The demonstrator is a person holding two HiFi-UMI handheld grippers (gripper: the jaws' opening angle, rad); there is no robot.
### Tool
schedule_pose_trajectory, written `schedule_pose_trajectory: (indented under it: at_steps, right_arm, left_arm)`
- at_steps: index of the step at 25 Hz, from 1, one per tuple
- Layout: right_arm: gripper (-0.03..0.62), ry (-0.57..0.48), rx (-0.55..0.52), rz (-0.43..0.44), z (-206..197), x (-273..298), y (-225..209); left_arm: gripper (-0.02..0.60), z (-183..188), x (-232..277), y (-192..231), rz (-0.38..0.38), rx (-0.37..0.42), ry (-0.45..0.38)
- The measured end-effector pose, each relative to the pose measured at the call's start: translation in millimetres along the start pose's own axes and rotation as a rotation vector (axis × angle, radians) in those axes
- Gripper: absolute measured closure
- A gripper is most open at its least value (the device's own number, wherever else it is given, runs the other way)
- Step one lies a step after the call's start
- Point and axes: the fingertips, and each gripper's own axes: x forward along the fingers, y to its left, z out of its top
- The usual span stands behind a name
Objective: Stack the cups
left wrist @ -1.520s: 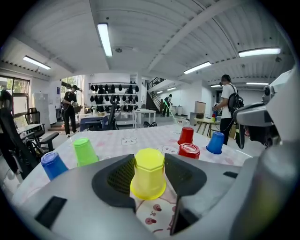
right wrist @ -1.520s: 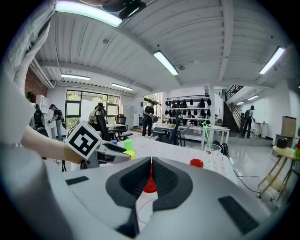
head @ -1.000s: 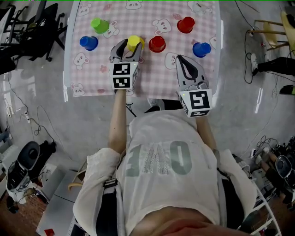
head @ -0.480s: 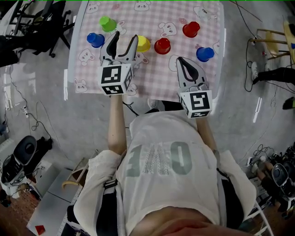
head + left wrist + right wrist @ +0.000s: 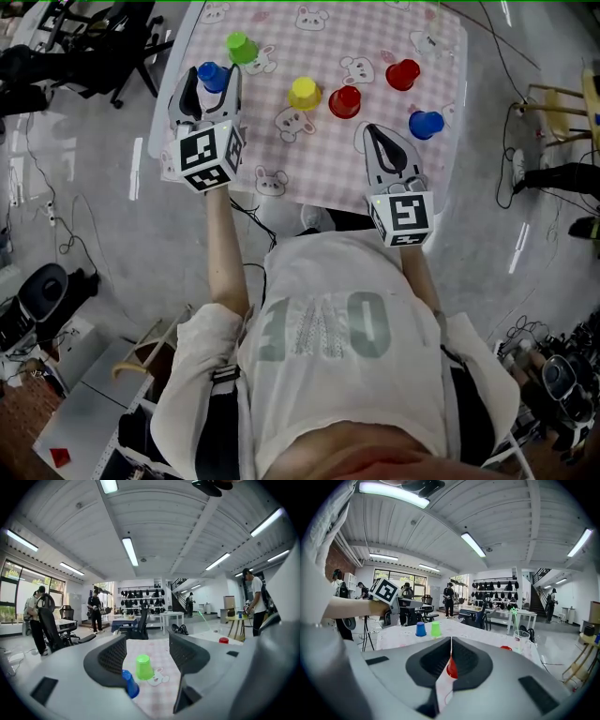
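Note:
Several upturned cups stand on the pink checked tablecloth: green, blue, yellow, two red and another blue. My left gripper straddles the left blue cup, its jaws opening and its pads apart from the cup. In the left gripper view that blue cup sits by the left jaw, with the green cup farther on between the jaws of the left gripper. My right gripper rests shut near the front edge, nothing in it; a red cup shows beyond its tips.
The table's left edge runs right beside my left gripper. Office chairs stand on the floor to the left, a wooden chair to the right. A clear glass stands at the table's far side. People stand in the room behind.
My left gripper has moved left from the yellow cup to the blue cup near the table's left edge, and its jaws stand wider. The yellow cup stayed on the cloth. The right gripper has not moved.

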Motion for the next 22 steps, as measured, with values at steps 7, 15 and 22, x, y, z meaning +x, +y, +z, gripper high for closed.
schedule_pose_trajectory:
  at_steps: [7, 15, 22]
  right_arm:
    - [0.565, 0.006, -0.008, 0.054, 2.7, 20.1, -0.9]
    - [0.565, -0.006, 0.085, 0.098, 8.0, 49.0, -22.2]
    - [0.565, 0.047, 0.088, -0.032, 8.5, 51.7, -13.3]
  left_arm:
    - [0.316, -40.6, 23.4, 42.3, 0.079, -0.004, 0.110]
    - [0.316, -86.5, 44.0, 66.8, 0.078, -0.011, 0.241]
    - [0.316, -118.1, 61.2, 75.8, -0.038, -0.076, 0.276]
